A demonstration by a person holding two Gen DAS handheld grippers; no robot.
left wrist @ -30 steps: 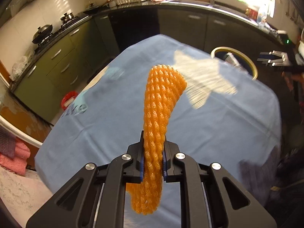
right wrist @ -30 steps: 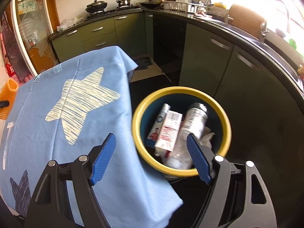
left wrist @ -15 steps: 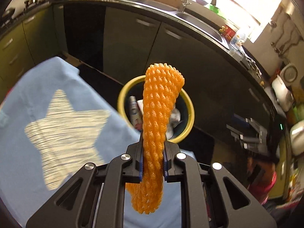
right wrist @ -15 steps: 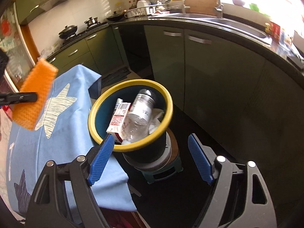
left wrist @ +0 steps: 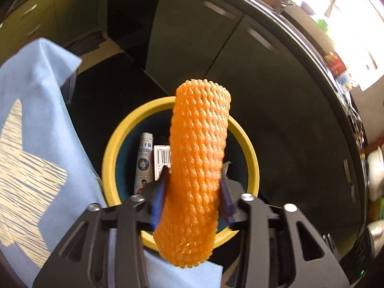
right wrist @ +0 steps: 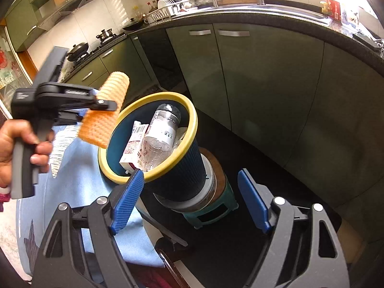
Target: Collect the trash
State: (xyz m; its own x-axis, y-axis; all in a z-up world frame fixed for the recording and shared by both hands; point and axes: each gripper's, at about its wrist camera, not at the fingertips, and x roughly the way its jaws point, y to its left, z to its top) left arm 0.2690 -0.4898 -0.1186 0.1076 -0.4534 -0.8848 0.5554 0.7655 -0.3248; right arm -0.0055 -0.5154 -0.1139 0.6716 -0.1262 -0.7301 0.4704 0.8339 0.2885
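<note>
1. While the left gripper (left wrist: 193, 199) hangs over the bin (left wrist: 112, 158), its fingers (left wrist: 158, 199) are spreading, with the orange foam net (left wrist: 196, 168) between them; the blue pads sit right at the net's sides, and whether they still press it cannot be told.
2. Seen from the right wrist, the net (right wrist: 105, 117) sits just above the near-left part of the bin's yellow rim (right wrist: 192, 110), and a hand (right wrist: 14, 148) grips the left gripper's handle.
3. Inside the bin lie a clear plastic bottle (right wrist: 160, 134), a red-and-white carton (right wrist: 134, 144) and a white tube-like pack (left wrist: 144, 158).
4. The bin stands on a small green stool (right wrist: 216, 206), just beside the surface covered by a blue cloth (left wrist: 48, 120) with a pale star print.
5. The right gripper (right wrist: 192, 201) hovers in front of the bin, its fingers (right wrist: 127, 201) wide apart with nothing between them.
6. Dark green cabinets (right wrist: 264, 76) run behind the bin under a black countertop.
</note>
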